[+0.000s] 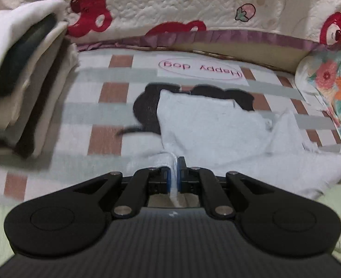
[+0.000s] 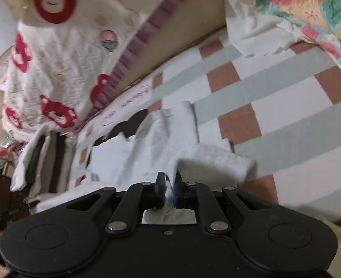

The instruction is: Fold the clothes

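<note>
- Checked bed cover (image 1: pixel 96 113) underneath everything: white ground, grey bands, brick-red squares, a pink oval reading "Happy dog" (image 1: pixel 200 68) near its far edge, with a black silhouette (image 1: pixel 147 108) printed below it.
- Along the far edge, a cream quilt (image 1: pixel 170 4) with red bears and strawberries, trimmed in purple ruffle (image 1: pixel 251 36).
- At the right edge, a floral blanket (image 1: pixel 339 85) in orange, pink and teal.
- At the left edge, a stack of folded clothes (image 1: pixel 20 88), white, cream and dark layers alternating.
- Near the middle of the bed, toward the near edge, a white garment (image 1: pixel 216 127) lying crumpled and partly flat, covering part of the black silhouette.
- Left gripper (image 1: pixel 175 171) clenched on a thin fold of the white garment at its near hem, blue pads nearly touching.
- Right gripper (image 2: pixel 169 185) clenched likewise on a bunched edge of the same garment (image 2: pixel 152 148), cloth pinched between the pads.
- Only in the left wrist view: the lettering legible, the quilt's purple trim running level, the stack's layers seen edge-on and large.
- Only in the right wrist view: the whole scene tilted, a sleeve-like flap (image 2: pixel 226 157) of the garment spread toward the right, a wider stretch of bare checked cover (image 2: pixel 286 125), pale wall at far left; much blurred.
</note>
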A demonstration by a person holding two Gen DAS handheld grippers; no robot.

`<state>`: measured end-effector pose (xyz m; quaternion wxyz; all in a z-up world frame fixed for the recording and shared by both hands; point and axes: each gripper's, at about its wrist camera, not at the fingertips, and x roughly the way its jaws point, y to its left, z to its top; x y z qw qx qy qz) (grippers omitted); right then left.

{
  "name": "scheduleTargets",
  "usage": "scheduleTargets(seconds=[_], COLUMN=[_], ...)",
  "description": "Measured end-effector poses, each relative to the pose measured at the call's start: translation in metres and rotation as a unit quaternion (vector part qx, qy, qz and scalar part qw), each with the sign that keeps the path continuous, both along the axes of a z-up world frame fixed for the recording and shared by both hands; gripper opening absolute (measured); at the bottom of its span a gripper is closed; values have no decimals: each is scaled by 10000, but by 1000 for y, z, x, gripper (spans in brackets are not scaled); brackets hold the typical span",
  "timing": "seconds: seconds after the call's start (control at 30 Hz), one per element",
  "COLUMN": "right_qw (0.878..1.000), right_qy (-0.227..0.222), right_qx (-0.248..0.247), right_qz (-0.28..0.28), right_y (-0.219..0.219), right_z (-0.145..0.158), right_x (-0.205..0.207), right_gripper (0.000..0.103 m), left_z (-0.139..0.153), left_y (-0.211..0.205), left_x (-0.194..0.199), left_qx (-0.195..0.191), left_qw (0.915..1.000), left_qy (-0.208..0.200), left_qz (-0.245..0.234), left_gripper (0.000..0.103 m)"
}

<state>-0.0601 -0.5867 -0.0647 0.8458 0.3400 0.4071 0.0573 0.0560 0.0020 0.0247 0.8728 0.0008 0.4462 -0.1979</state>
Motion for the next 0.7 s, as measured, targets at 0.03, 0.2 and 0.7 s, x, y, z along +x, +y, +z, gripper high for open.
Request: scheduleTargets(seconds=[0.03,0.2,0.7], right_qw=[10000,9921,8601], right_qy=[-31,-1074,-5061], right_qx=[-71,-245,-165], right_qz=[-49,-597,-617], right_y=[-2,-20,-23], right_z=[1,90,309], right_x=[14,74,-106], right_gripper=[9,9,9], left_z=[2,72,247], left_y=[-3,-11,62], left_x=[16,89,-72], left_qx=[-15,-279,-2324], left_qw=[9999,9922,9166], left_qy=[-117,-1184,-3252], left_qz=[6,274,-15], left_gripper=[4,4,5])
